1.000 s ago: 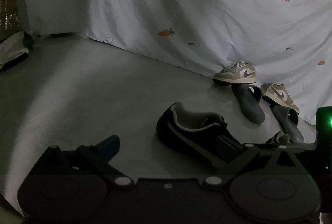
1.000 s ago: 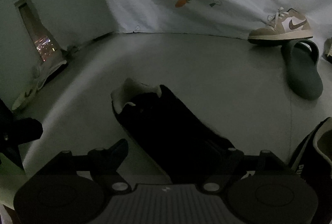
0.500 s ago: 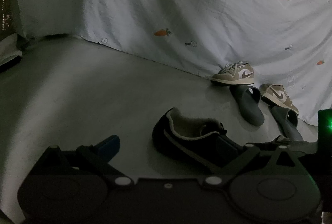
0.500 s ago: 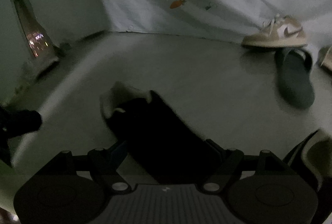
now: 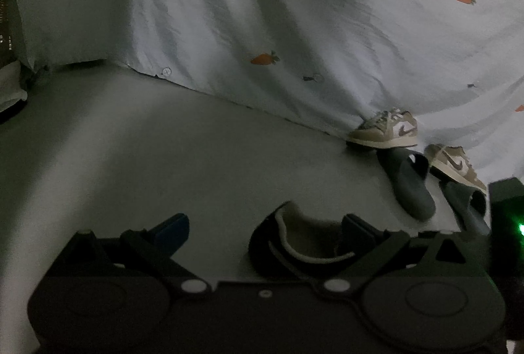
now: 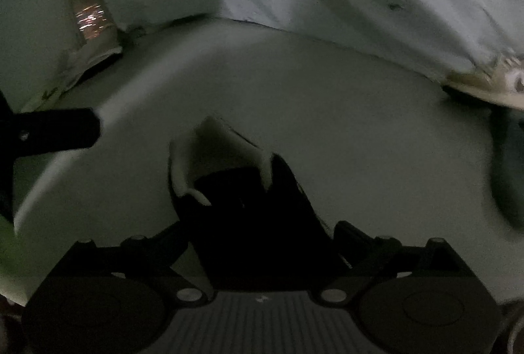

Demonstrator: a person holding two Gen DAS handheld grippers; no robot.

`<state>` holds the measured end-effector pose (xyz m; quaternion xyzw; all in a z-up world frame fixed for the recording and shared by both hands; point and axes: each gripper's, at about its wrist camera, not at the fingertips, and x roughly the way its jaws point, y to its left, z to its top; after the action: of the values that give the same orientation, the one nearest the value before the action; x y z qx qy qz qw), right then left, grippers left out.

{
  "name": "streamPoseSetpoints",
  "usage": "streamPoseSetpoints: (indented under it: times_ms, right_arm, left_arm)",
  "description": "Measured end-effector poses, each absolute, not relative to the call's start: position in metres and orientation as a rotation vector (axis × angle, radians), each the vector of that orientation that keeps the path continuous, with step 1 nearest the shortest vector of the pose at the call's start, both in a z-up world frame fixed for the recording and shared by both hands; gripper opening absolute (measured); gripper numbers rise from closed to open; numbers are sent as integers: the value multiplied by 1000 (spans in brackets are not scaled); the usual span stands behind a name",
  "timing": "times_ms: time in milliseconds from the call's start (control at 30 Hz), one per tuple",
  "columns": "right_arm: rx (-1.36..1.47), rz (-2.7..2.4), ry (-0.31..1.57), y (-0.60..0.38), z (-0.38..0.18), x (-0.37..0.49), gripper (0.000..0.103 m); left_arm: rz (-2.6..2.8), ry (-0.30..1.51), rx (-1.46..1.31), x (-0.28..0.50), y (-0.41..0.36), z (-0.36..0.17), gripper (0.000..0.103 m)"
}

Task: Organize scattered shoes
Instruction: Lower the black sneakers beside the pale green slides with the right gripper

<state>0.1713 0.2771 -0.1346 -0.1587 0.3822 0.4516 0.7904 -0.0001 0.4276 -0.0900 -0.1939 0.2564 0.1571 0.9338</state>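
A black sneaker with pale lining (image 6: 235, 190) lies on the grey floor, heel away from me. My right gripper (image 6: 262, 229) straddles its middle and its jaws are opening; I see no pad pressing on the shoe. The same black sneaker (image 5: 294, 242) shows in the left wrist view, low between the fingers of my open left gripper (image 5: 265, 226) and close to the right finger. At the left edge of the right wrist view a finger of the left gripper (image 6: 55, 131) stands apart from the heel.
Two tan-and-white sneakers (image 5: 386, 131) (image 5: 455, 164) and two dark slides (image 5: 409, 187) (image 5: 465, 203) lie by the hanging carrot-print sheet (image 5: 262, 26) at the right. The right gripper's body with a green light (image 5: 506, 223) sits at the far right. Pale cloth (image 5: 9, 85) lies far left.
Both grippers have closed in on the black sneaker, which looks larger and lower now. The right gripper has rolled and its fingers have spread a little; the background has slid right.
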Motion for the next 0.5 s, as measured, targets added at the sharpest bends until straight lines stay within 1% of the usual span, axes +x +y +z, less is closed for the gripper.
streamPoseSetpoints:
  times_ms: [100,200,267,333,400,500]
  right_arm:
    - [-291,892,799,282,-132,175,79]
    - [-182,763,813,283,-130,188,78]
    - [-197,759,830,287,-128,193,79]
    - [-281,813,836,297,-133,190,84]
    - [-340,824,798,303,-140,184,85]
    - [-352,830,805,307,-148,187,89]
  left_arm:
    - [331,544,-398,12,435,-93,101]
    - [330,565,-379,14,436,-96,101]
    - [331,576,-371,14,435,-98,101]
    - [334,598,-384,12,437,-105,101]
    - [334,612,-397,13,438,-110,101]
    - [326,609,-387,16,438,-108,101]
